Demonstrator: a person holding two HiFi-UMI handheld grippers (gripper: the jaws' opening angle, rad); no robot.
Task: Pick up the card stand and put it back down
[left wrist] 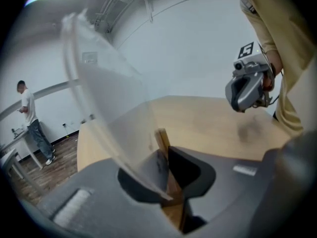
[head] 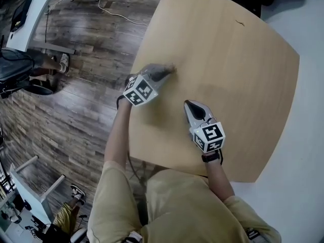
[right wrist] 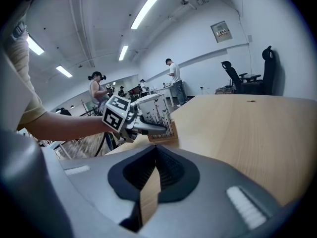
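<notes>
The card stand is a small wooden base with a clear upright sheet and a printed card. It is near the table's left edge. My left gripper is shut on it: in the left gripper view the wooden base is pinched between the jaws and the clear sheet leans up to the left. The base is at or just above the tabletop; I cannot tell which. My right gripper hovers over the table a hand's width to the right, jaws together and empty. It shows again as the right gripper.
The round-cornered wooden table ends close to the left of the stand, with dark plank floor below. A small dark mark lies at the table's far side. Office chairs and standing people are in the background.
</notes>
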